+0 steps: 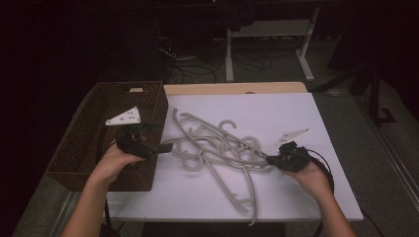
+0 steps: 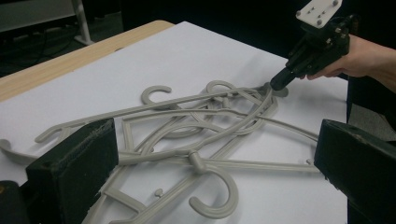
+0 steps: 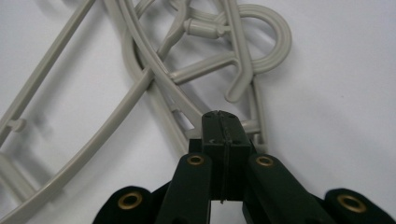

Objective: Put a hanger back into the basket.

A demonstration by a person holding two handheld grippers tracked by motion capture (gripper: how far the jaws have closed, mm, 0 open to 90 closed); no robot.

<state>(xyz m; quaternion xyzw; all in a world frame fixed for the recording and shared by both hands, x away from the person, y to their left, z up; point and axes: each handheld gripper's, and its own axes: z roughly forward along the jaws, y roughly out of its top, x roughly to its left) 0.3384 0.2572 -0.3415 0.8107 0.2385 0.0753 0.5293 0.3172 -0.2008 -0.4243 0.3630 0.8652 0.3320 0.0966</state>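
The right gripper has its jaws pressed together at the right edge of the hangers, its tip touching a bar there; whether it pinches one cannot be told. The left gripper holds its jaws wide at the pile's left edge, bars lying between them untouched. The tangled pile sits mid-table, the basket behind the left hand.

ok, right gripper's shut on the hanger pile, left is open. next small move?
Probably lift the right gripper slightly to draw its hanger out of the tangled pile. Its jaws look shut at that hanger's bar, while the left gripper waits open beside the basket, ready to steady the rest.
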